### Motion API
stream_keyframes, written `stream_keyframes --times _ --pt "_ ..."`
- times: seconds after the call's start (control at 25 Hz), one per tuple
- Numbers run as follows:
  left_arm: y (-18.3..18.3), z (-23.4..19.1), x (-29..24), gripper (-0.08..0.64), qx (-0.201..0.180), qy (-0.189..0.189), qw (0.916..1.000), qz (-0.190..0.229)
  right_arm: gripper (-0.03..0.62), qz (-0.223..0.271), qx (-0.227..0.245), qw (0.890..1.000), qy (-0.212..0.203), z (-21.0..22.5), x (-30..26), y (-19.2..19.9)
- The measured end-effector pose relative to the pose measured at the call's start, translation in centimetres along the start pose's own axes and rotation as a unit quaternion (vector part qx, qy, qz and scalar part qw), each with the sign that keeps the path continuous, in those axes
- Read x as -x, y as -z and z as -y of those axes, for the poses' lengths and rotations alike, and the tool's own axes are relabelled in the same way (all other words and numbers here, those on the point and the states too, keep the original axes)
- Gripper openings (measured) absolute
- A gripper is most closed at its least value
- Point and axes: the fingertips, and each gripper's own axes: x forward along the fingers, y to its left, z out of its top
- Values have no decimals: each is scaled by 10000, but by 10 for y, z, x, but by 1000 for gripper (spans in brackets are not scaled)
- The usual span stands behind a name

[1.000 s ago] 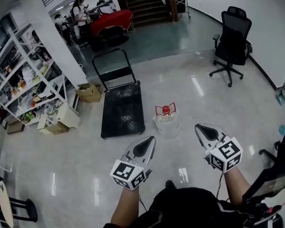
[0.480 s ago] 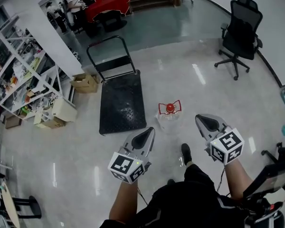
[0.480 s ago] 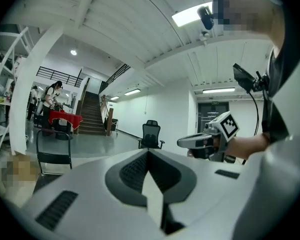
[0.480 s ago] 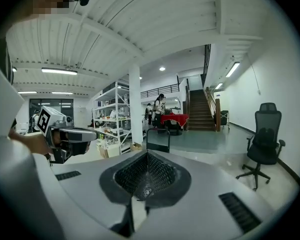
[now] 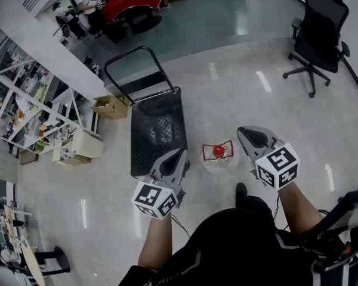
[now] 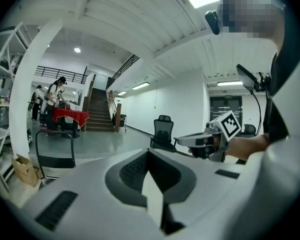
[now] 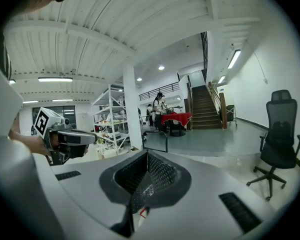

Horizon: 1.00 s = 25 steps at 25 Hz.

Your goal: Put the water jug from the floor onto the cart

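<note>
Right gripper (image 5: 243,133) nearer clear, red-capped jug (image 5: 221,164)

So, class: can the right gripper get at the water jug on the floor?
Probably yes: the water jug stands on the floor just left of the right gripper, nothing between them. Its jaws are shut, so they must open first.

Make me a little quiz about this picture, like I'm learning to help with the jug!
1. True or false: the water jug already stands on the cart.
2. What colour is the jug's cap? A blue, B red, C green.
3. Fill in: the jaws of the left tool and the right tool are both ____ (open or shut).

Key: 1 false; 2 B; 3 shut.
</note>
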Motion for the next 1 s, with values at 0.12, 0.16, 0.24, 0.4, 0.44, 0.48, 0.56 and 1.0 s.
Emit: stream_keyframes --times 0.12,0.16,0.24,0.4,0.44,0.48,0.56,1.0 --pt "0 -20 -42 -8 38 -142 9998 -138 2 -146 -53 9999 -54 47 -33 9" --pt "2 -30 -51 -8 77 -189 9996 -205 3 -233 -138 9996 -38 59 -46 14" --pt "9 -53 -65 -9 188 -242 9989 -360 3 -465 -370 9982 18 76 -75 28" --pt "46 -91 -85 -9 301 -228 9972 -643 9 -1068 -750 9914 110 91 -118 90" --pt "63 -98 -93 -8 317 -198 9968 -711 21 -1203 -889 9886 148 97 -127 110" --pt "84 -105 -103 -8 372 -161 9958 -823 42 -1312 -1084 9852 196 102 -135 131" --pt "132 -116 -118 -9 585 -88 9914 -1165 93 -1526 -1540 9757 311 109 -147 176" --pt "305 -158 -158 -9 1900 167 9402 -2822 161 -3143 -2431 9145 767 111 -203 357"
